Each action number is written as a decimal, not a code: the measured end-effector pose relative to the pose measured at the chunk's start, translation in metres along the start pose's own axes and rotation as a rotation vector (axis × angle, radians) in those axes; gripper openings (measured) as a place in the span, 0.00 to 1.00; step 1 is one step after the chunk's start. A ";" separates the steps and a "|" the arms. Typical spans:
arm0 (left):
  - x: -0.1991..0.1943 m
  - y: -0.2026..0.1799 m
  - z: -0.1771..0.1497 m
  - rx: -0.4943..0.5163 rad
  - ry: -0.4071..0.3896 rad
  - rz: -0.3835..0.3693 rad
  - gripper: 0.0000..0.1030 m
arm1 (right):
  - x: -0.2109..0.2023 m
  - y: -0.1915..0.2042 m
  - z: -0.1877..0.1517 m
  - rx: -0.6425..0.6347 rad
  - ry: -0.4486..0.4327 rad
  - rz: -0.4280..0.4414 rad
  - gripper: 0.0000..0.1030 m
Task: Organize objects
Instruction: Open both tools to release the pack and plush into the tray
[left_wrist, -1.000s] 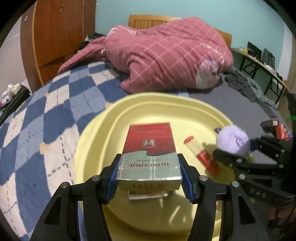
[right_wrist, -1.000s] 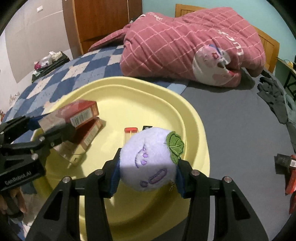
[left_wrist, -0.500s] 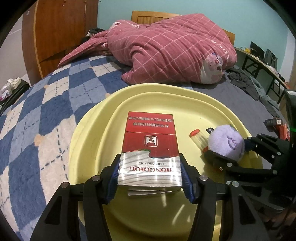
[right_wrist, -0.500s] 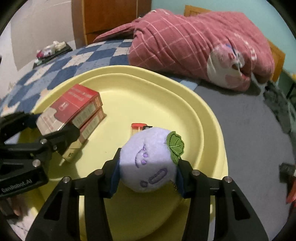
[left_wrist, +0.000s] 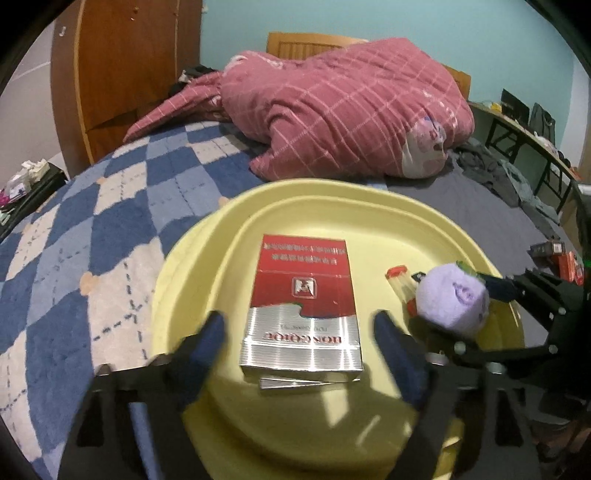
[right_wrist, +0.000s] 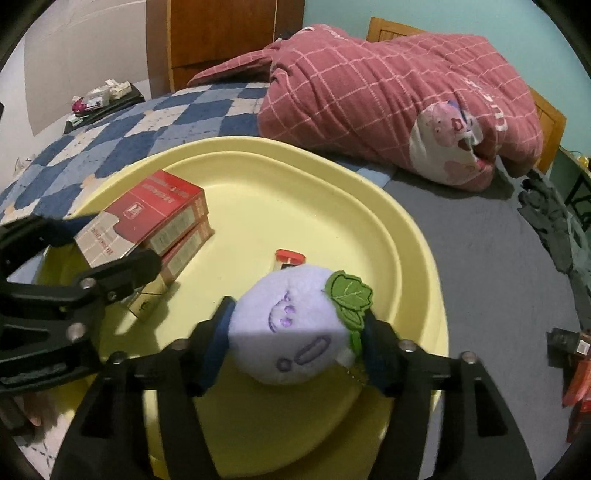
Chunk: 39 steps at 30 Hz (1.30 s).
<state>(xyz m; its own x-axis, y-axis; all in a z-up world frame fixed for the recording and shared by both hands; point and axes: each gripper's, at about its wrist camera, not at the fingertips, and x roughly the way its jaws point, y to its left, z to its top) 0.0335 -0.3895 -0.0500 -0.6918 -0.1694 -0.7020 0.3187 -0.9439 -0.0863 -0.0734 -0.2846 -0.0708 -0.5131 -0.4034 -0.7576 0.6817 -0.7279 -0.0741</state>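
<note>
Left tongs (left_wrist: 299, 332) stood open astride the cigarette pack (left_wrist: 301, 302), its long axis along the fingers; right tongs (right_wrist: 295, 332) gripped the plush ball (right_wrist: 295, 325) over the tray (right_wrist: 406, 236).

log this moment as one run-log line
left tool: open, red pack on second pack | right tool: shut on purple plush | yellow tray
</note>
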 end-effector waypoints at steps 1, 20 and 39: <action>-0.003 0.000 0.000 0.000 -0.004 -0.001 0.88 | -0.002 0.001 0.000 -0.004 -0.005 0.001 0.76; -0.040 -0.008 0.006 0.016 -0.041 0.012 1.00 | -0.034 -0.012 -0.001 0.036 -0.054 -0.046 1.00; -0.082 -0.044 0.015 0.022 -0.064 -0.033 1.00 | -0.104 -0.089 -0.033 0.190 -0.089 -0.122 1.00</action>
<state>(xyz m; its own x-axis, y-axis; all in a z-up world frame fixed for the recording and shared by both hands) 0.0662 -0.3380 0.0219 -0.7423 -0.1551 -0.6519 0.2813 -0.9551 -0.0931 -0.0634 -0.1601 -0.0071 -0.6355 -0.3473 -0.6896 0.5059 -0.8620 -0.0321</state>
